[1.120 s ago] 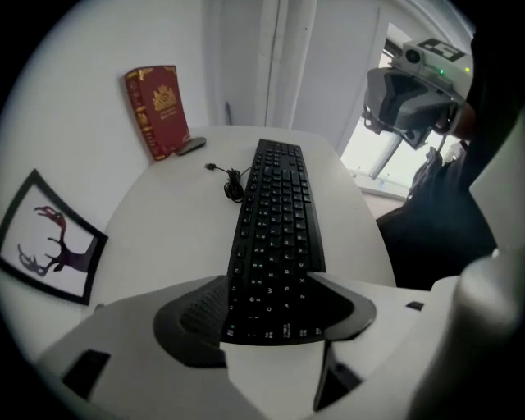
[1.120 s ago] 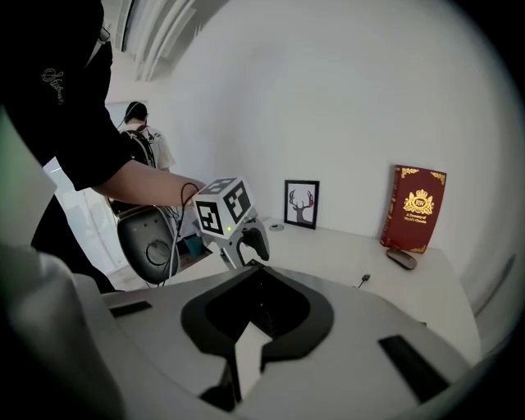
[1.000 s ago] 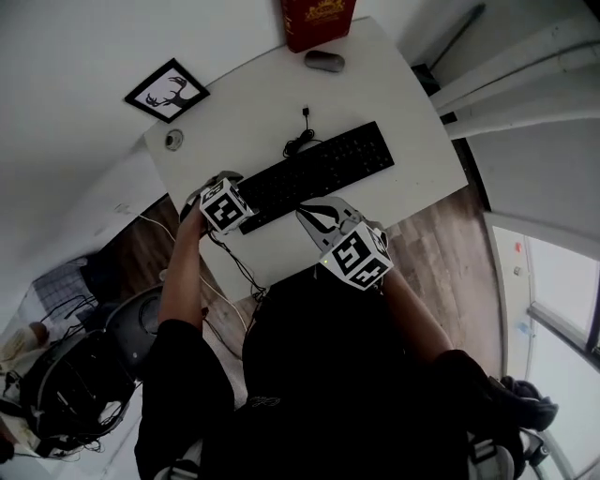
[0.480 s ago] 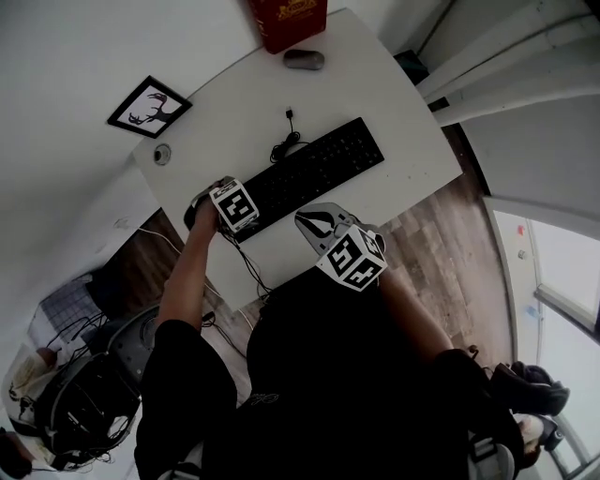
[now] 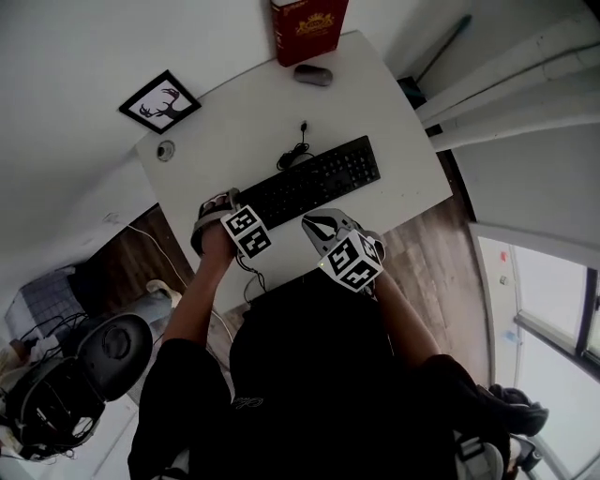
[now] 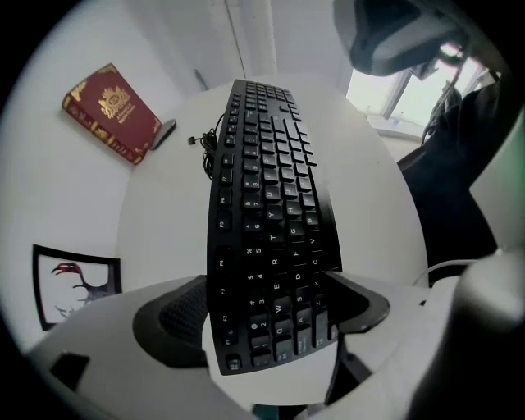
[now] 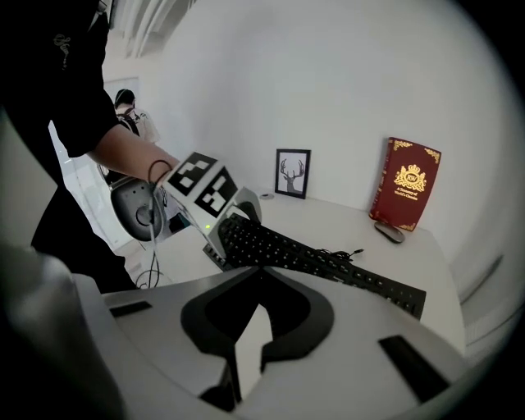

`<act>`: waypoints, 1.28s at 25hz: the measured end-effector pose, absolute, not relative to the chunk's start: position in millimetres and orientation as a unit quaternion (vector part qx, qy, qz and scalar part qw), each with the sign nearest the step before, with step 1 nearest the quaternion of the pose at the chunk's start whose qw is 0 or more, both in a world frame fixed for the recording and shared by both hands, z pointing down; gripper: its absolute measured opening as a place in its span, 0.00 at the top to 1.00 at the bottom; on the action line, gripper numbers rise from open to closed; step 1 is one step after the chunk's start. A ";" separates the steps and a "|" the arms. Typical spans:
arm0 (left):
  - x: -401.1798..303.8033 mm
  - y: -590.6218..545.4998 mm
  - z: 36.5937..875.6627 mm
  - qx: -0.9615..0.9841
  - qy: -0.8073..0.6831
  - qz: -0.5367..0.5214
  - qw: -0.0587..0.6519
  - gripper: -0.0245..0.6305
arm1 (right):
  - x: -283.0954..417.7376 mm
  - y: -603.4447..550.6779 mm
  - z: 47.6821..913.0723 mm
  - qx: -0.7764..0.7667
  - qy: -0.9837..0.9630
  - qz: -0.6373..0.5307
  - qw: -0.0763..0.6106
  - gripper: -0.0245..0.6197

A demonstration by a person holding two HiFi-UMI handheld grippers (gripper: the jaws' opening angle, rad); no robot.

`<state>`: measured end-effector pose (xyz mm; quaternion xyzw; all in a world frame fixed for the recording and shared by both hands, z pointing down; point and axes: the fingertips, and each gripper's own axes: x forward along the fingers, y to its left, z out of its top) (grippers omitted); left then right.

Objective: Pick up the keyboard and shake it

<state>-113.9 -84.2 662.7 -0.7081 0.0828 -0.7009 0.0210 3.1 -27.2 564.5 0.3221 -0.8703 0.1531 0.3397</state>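
The black keyboard lies flat on the white table, its cable curled behind it. My left gripper points straight down over the keyboard's left end. Its jaws have just been opening and stand wide, straddling that end, with the pads close beside the long edges. I see no squeeze on the keyboard. My right gripper hovers above the table's front edge near the keyboard's middle, tilted downward. Its jaws are shut with nothing between them. In the right gripper view the left gripper sits on the keyboard.
A red book stands at the table's far edge with a grey mouse before it. A framed deer picture and a small round object lie at the far left. Cables and a chair sit on the floor left.
The left gripper has widened its jaws and straightened to point down over the keyboard's left end. The right gripper has sunk a little toward the table. The keyboard has stayed put.
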 end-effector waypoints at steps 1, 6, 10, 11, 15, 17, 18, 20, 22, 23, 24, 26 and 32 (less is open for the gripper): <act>-114.2 -82.9 660.8 -0.705 0.099 -0.702 0.038 0.28 | 8.4 -28.8 567.3 0.327 -0.867 0.152 0.344 0.93; -115.0 -76.2 649.0 -0.684 0.166 -0.702 0.111 0.28 | 40.9 -47.3 567.6 0.357 -0.846 0.142 0.369 0.93; -113.6 -69.1 642.1 -0.673 0.202 -0.695 0.152 0.28 | 71.9 -67.7 554.5 0.353 -0.836 0.077 0.412 0.93; -113.2 -68.1 642.5 -0.670 0.210 -0.694 0.161 0.28 | 80.9 -73.4 552.6 0.350 -0.834 0.059 0.422 0.92; -114.3 -65.4 642.3 -0.659 0.228 -0.693 0.182 0.28 | 119.1 -97.3 554.3 0.332 -0.809 0.000 0.485 0.87; -114.1 -63.7 640.7 -0.654 0.235 -0.692 0.192 0.28 | 143.1 -104.7 566.4 0.309 -0.786 -0.012 0.535 0.67; -113.5 -63.0 640.3 -0.654 0.239 -0.691 0.195 0.28 | 155.3 -107.0 574.0 0.294 -0.775 -0.014 0.559 0.61; -110.6 -61.0 640.2 -0.660 0.246 -0.685 0.190 0.28 | 177.5 -109.1 589.1 0.257 -0.759 -0.020 0.599 0.53; -106.3 -58.2 639.3 -0.673 0.252 -0.673 0.174 0.28 | 194.1 -108.9 600.5 0.218 -0.757 -0.013 0.615 0.52; -105.6 -56.6 639.2 -0.676 0.252 -0.671 0.170 0.28 | 200.2 -110.2 603.0 0.208 -0.766 0.001 0.608 0.52; -105.8 -54.9 639.5 -0.677 0.250 -0.671 0.170 0.28 | 205.8 -113.3 603.6 0.209 -0.779 0.022 0.591 0.52; -107.3 -51.5 640.2 -0.674 0.246 -0.674 0.177 0.28 | 218.5 -121.8 605.2 0.223 -0.804 0.074 0.546 0.52; -115.8 -52.1 639.4 -0.642 0.245 -0.693 0.219 0.28 | 220.6 -120.4 621.9 0.103 -0.844 0.143 0.506 0.52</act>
